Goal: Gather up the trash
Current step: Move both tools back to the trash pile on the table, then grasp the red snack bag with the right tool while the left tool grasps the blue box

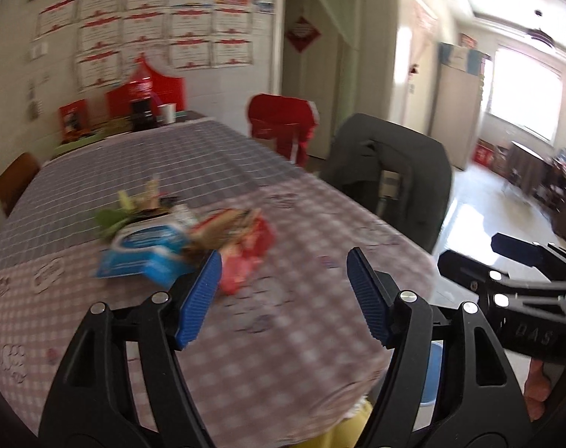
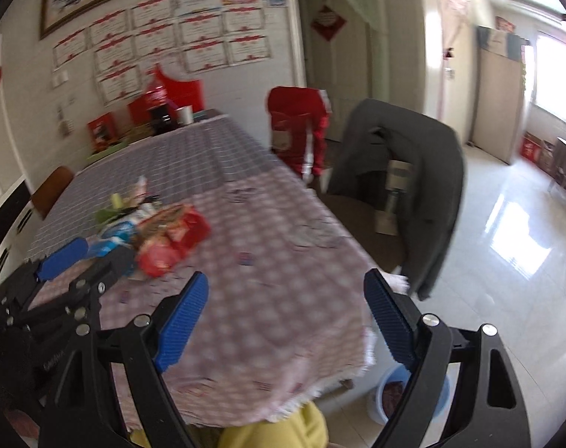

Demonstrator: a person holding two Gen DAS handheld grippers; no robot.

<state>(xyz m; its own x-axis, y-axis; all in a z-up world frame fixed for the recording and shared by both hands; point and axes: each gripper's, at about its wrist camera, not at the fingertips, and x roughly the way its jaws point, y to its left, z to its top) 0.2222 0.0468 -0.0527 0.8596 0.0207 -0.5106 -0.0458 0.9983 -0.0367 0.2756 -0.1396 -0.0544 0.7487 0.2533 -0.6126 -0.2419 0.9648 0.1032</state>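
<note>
I hold my left gripper (image 1: 284, 298) tilted down over the table (image 1: 301, 354), jaws spread, nothing between them. My right gripper (image 2: 286, 315) hangs likewise, spread and empty, near the table's edge. The trash pile (image 1: 185, 239) lies at eleven o'clock on the checked cloth. At five o'clock below the edge stands a blue bin (image 2: 391, 377); open floor (image 2: 506, 280) at three.

Right gripper (image 2: 286, 287): jaws wide apart, nothing between them, over the checked tablecloth (image 2: 268, 298).
Trash (image 2: 163, 235): blurred pile of red and blue wrappers on the cloth, left of centre.
Left gripper (image 2: 81, 257): low at left, beside the pile.
Bucket (image 2: 380, 399): blue, on the floor under the table edge.
Chair (image 2: 406, 183): draped in a dark coat.
</note>
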